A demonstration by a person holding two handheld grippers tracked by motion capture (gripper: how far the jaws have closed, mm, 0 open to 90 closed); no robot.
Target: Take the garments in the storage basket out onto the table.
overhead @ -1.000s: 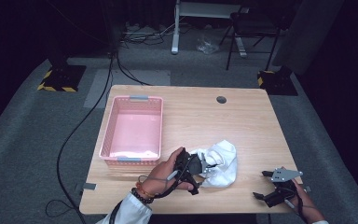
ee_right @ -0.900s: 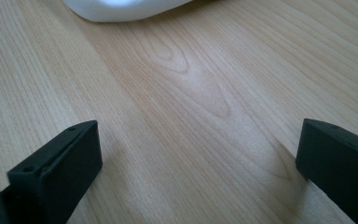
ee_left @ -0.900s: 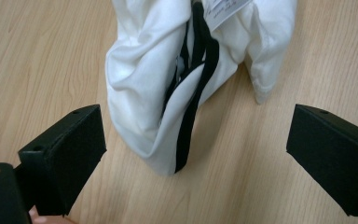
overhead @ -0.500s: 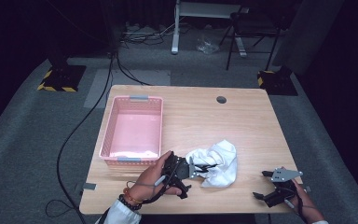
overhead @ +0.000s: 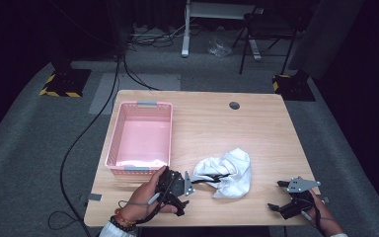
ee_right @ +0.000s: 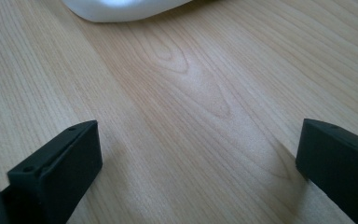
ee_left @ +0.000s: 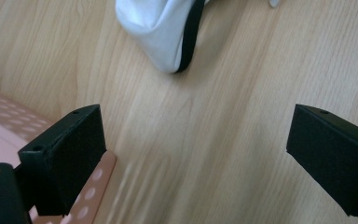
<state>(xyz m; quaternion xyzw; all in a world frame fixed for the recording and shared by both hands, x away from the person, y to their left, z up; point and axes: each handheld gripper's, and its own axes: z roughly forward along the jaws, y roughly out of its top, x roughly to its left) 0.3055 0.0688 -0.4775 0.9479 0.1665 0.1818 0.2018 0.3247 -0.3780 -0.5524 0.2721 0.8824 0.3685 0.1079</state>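
Observation:
A crumpled white cloth point(overhead: 228, 171) with black trim lies on the wooden table point(overhead: 256, 128), right of centre near the front. My left gripper point(overhead: 184, 190) is open just left of the cloth and not touching it. In the left gripper view the cloth point(ee_left: 165, 28) lies ahead of the wide-apart jaws of that gripper point(ee_left: 196, 154), with bare wood between them. My right gripper point(overhead: 275, 195) rests open at the front right corner. In the right gripper view its jaws point(ee_right: 198, 163) frame bare wood, and the cloth's edge point(ee_right: 121, 8) sits far ahead.
An empty pink plastic basket point(overhead: 139, 136) stands at the table's left side. Its rim point(ee_left: 93, 186) lies right beside my left gripper's left jaw. A round cable hole point(overhead: 234, 105) marks the far side. Cables, a chair and stands are on the floor beyond.
My left gripper has drawn back from the cloth, to the left and toward the front edge, and now holds nothing. The cloth stays put. The right gripper has not moved.

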